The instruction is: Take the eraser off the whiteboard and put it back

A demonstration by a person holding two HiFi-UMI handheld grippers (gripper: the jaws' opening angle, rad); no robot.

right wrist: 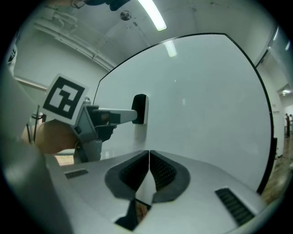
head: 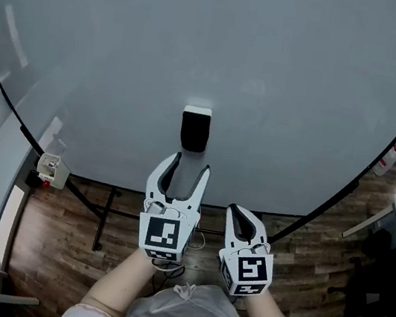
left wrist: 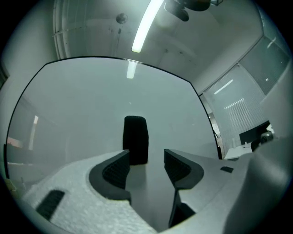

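Eraser [head: 195,128] sits on the whiteboard [head: 289,71] in the head view, with the left gripper [head: 191,163] just below it. Left gripper view — jaws apart, eraser right at their tips, unclasped. Right gripper view — the right gripper [right wrist: 149,156] has its jaws pressed together, empty. The eraser looks light and stiff; pinch its narrow sides.
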